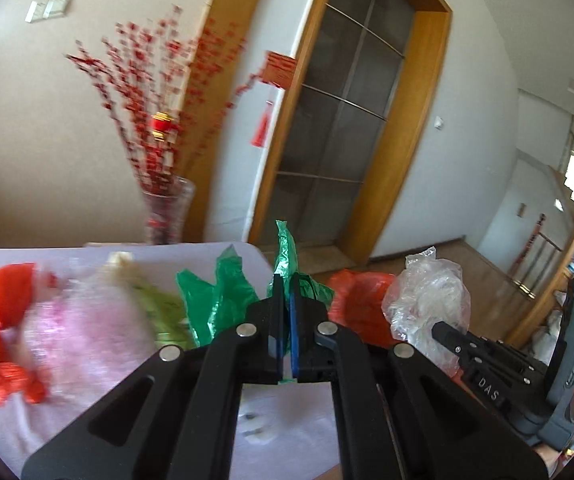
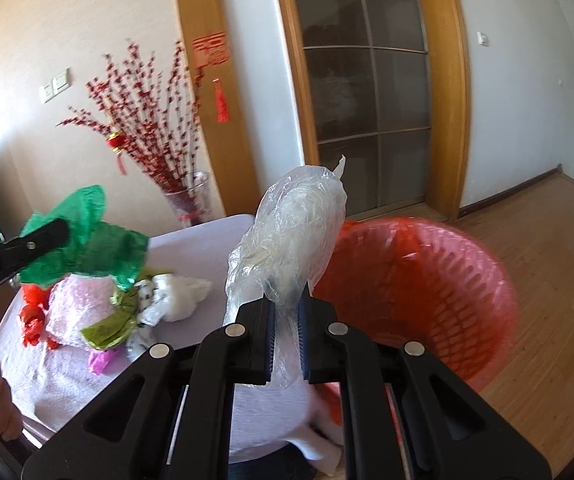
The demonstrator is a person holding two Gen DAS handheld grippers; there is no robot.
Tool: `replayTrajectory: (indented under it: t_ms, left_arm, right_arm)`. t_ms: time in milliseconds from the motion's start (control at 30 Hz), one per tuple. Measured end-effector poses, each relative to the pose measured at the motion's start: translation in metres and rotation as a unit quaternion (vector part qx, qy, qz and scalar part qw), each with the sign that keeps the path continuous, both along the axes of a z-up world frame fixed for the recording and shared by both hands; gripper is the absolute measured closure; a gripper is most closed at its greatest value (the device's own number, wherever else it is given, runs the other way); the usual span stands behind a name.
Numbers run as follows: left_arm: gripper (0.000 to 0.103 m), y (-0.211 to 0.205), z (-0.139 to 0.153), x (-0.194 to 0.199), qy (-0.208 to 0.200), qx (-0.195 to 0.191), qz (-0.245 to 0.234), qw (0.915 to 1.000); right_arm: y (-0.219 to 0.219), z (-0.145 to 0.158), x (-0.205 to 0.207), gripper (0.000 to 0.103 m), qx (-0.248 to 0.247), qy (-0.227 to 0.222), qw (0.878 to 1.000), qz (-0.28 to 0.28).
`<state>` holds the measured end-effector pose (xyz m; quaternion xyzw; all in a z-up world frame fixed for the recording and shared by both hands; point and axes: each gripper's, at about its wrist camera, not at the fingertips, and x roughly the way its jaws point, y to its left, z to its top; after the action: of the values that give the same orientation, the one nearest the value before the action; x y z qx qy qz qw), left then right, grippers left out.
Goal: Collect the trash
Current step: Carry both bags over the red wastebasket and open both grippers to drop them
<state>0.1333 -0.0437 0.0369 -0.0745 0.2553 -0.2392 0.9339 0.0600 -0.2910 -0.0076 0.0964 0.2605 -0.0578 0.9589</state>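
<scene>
We hold a green plastic bag (image 1: 223,300) pinched in the fingers of the left gripper (image 1: 285,312) above the worktop (image 2: 207,240), and a clear plastic bag (image 2: 287,240) pinched in the fingers of the right gripper (image 2: 285,336) by the worktop's right edge, beside the red basket (image 2: 447,280). Both films are thin and slippery, so we risk one slipping free and falling to the floor short of the basket. The green bag's trailing folds hang just above the wrappers (image 2: 107,320) left on the worktop and could drag them off its edge.
</scene>
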Motion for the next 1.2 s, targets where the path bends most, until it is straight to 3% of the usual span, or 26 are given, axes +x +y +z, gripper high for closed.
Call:
replayTrajectory:
  t_ms: [433,1033,1200]
  left_arm:
    - [0.099,-0.1,-0.011,0.03,0.019,-0.004,-0.091,0.9957]
    - [0.098,-0.175,-0.041,0.045,0.057,0.006,-0.153,0.9866]
    - [0.072,-0.174,-0.049,0.054,0.074,0.004,-0.142,0.987]
  right_arm:
    - [-0.059,-0.012,-0.009,0.093,0.014,0.006,0.997,-0.073]
    - [-0.107,-0.029,-0.003,0.09,0.04,0.017,0.992,-0.115]
    - [-0.116,-0.037,-0.001,0.078,0.046,0.029,0.99,-0.127]
